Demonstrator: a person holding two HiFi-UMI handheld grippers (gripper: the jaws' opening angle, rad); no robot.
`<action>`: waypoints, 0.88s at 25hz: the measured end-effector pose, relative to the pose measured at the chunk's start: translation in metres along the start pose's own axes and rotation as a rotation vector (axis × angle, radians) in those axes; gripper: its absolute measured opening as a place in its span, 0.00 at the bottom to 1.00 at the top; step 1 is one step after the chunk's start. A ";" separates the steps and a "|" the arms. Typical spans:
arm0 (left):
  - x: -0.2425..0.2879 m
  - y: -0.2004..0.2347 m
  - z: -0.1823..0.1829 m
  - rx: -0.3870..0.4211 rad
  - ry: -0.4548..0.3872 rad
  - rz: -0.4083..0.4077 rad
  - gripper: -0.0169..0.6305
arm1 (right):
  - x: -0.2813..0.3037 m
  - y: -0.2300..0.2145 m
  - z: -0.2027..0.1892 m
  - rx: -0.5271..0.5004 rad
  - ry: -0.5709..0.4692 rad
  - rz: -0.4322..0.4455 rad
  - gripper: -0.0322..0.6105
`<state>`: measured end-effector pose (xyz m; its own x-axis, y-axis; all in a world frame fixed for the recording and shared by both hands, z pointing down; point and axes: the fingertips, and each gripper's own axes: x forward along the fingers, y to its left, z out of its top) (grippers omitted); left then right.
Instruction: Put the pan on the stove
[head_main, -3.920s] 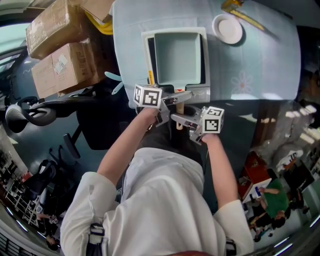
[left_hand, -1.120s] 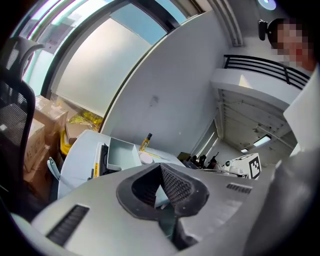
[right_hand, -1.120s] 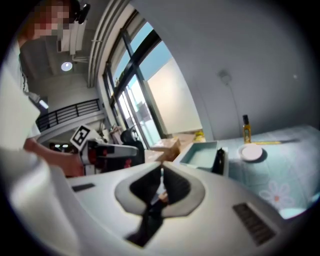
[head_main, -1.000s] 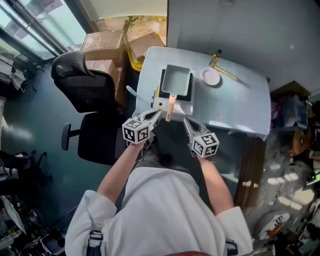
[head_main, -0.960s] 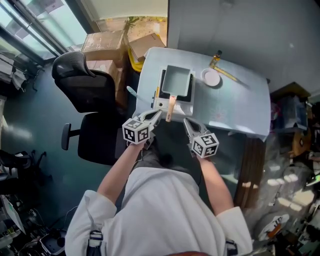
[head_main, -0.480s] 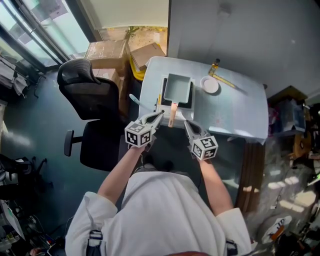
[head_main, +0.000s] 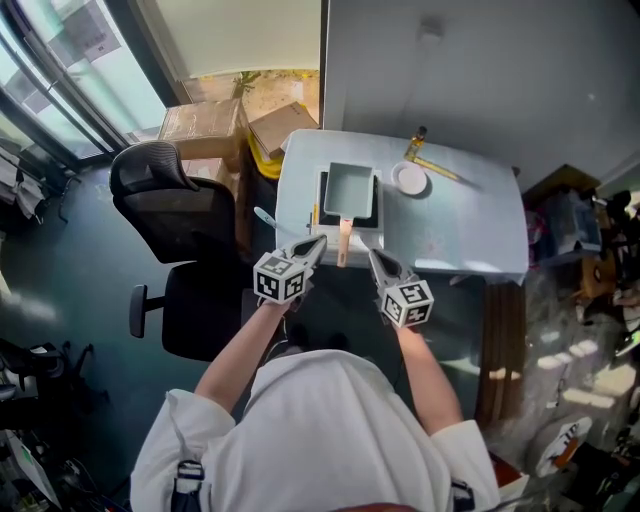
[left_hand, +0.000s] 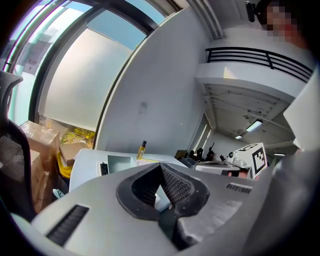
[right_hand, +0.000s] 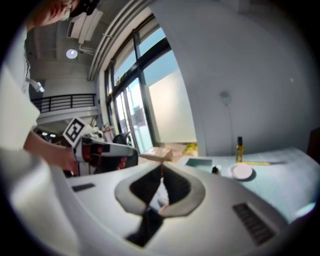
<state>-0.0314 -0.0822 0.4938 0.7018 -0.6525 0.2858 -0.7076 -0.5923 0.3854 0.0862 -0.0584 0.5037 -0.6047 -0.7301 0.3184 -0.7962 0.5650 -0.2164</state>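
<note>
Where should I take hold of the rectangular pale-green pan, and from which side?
By its wooden handle, coming from the near side. It juts from the pale-green rectangular pan past the front of the white stove toward the person, clear on both sides, so fingers could likely close across it; the pan body looks too wide.
</note>
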 end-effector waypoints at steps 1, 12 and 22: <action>0.000 0.000 0.002 -0.001 -0.003 -0.006 0.07 | 0.000 0.000 0.001 0.000 -0.002 -0.003 0.11; -0.002 0.003 0.008 0.007 -0.008 -0.025 0.07 | 0.002 -0.001 0.005 -0.002 0.001 -0.035 0.10; 0.000 0.004 0.009 0.013 -0.001 -0.032 0.07 | 0.004 -0.003 0.007 0.000 -0.006 -0.042 0.10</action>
<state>-0.0355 -0.0889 0.4874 0.7241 -0.6334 0.2729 -0.6857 -0.6190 0.3829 0.0855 -0.0656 0.4996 -0.5708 -0.7554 0.3217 -0.8209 0.5337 -0.2033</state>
